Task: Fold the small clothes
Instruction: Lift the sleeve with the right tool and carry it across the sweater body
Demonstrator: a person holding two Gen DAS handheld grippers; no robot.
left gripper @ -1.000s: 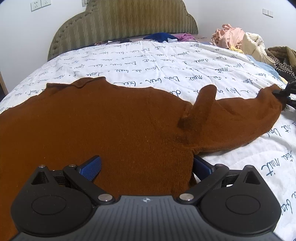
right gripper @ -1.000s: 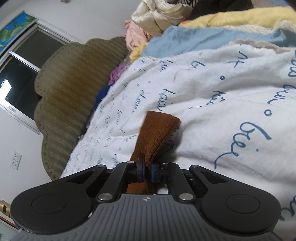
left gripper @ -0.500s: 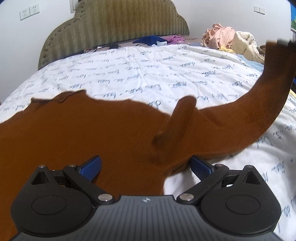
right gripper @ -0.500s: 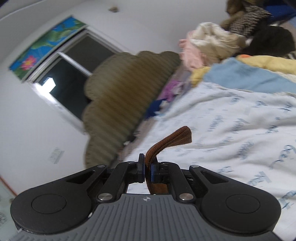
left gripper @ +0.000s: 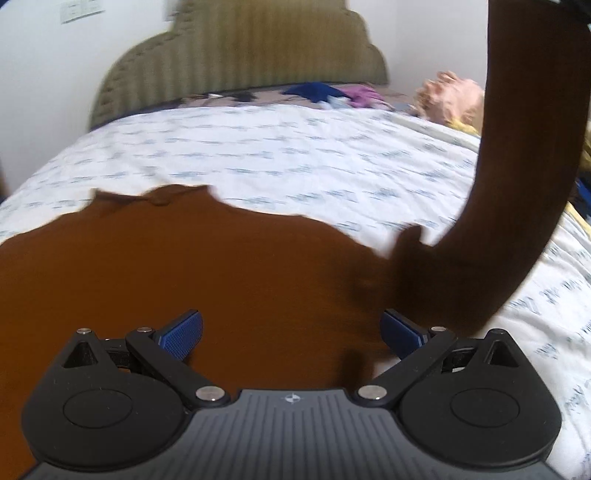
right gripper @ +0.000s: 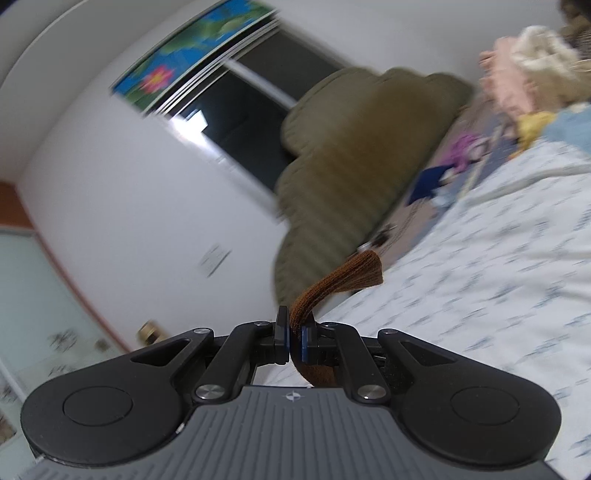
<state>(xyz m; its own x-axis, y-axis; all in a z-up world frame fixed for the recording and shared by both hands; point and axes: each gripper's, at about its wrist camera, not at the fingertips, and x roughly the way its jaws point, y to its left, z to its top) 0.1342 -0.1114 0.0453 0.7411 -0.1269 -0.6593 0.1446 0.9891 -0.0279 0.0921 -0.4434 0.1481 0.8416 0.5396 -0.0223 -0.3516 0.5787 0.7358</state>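
A brown sweater (left gripper: 192,280) lies spread flat on the near part of a bed (left gripper: 280,155). The right claw (right gripper: 294,338) is clamped on 1 sleeve cuff (right gripper: 354,273), held high at right. The left claw (left gripper: 291,330) hovers wide open, empty, above the body. No fold looks finished; both sleeves and body remain.

- A white bedsheet (left gripper: 280,155) with blue script covered the bed.
- An olive padded headboard (left gripper: 240,55) stood against the white wall — wall sockets (left gripper: 81,11) beside it.
- A dark window (right gripper: 236,125) sat under a floral picture (right gripper: 192,48).
- Pink and cream clothes (left gripper: 450,101) lay heaped at the bed's edge — blurred.
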